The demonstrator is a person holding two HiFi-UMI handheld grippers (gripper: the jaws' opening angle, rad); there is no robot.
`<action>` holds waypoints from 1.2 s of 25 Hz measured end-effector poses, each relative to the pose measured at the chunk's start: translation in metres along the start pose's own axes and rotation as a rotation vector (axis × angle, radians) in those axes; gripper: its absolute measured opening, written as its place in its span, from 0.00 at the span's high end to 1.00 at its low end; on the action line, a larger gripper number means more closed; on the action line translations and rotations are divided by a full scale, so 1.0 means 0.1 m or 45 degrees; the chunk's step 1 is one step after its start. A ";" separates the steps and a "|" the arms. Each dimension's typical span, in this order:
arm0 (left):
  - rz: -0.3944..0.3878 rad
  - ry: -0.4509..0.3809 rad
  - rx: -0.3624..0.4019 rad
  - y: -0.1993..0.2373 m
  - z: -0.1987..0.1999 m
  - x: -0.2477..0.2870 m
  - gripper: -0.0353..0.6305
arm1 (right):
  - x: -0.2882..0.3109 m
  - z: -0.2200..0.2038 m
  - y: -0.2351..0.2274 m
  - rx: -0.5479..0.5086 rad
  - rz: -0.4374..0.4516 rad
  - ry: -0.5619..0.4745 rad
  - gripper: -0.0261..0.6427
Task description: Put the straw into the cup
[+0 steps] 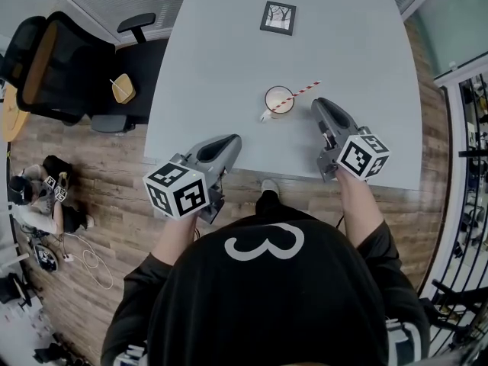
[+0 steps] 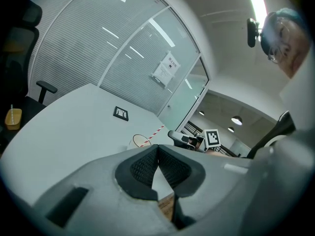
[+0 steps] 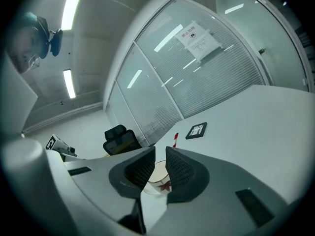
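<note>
A white cup [image 1: 279, 100] stands on the grey table [image 1: 229, 67], with a red-and-white striped straw [image 1: 303, 91] resting in it and leaning out to the right. My right gripper [image 1: 321, 107] lies just right of the cup, apart from it, open with nothing between its fingers. In the right gripper view the cup [image 3: 157, 174] shows through the gap and the straw [image 3: 175, 138] rises above it. My left gripper [image 1: 232, 141] is near the table's front edge, left of the cup, shut and empty. The left gripper view shows the cup [image 2: 139, 141] and straw [image 2: 156, 131] beyond my left gripper [image 2: 157, 147].
A small framed picture [image 1: 277, 17] lies at the far side of the table. A black office chair [image 1: 72, 63] stands left of the table, with a yellow object [image 1: 122, 88] beside it. A person [image 1: 34, 200] sits on the wooden floor far left. Glass partitions ring the room.
</note>
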State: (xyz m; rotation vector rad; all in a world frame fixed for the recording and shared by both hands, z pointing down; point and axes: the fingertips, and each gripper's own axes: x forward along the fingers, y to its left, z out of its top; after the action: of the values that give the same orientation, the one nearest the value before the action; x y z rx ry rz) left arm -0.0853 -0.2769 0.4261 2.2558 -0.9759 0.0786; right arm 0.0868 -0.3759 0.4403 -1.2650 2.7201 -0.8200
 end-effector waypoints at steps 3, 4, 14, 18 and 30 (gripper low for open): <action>-0.021 -0.015 0.003 -0.08 0.01 -0.07 0.92 | -0.18 0.08 0.22 -0.050 0.018 -0.021 0.91; -0.028 -0.021 0.005 -0.12 0.01 -0.10 0.92 | -0.25 0.09 0.31 -0.068 0.028 -0.027 0.91; -0.116 -0.122 0.076 -0.57 0.06 -0.48 0.92 | -0.88 0.09 1.18 -0.183 0.178 -0.079 0.92; -0.150 -0.151 0.119 -0.77 0.07 -0.61 0.92 | -1.07 0.05 1.49 -0.186 0.249 -0.096 0.92; -0.258 -0.208 0.300 -1.45 -0.02 -1.08 0.92 | -1.58 -0.18 2.19 -0.208 0.364 -0.117 0.93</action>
State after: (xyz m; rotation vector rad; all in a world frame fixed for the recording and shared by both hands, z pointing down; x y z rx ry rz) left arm -0.0660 -0.1364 0.3142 2.6000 -0.8514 -0.0851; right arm 0.0340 -0.1385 0.3222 -0.8766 2.8468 -0.5082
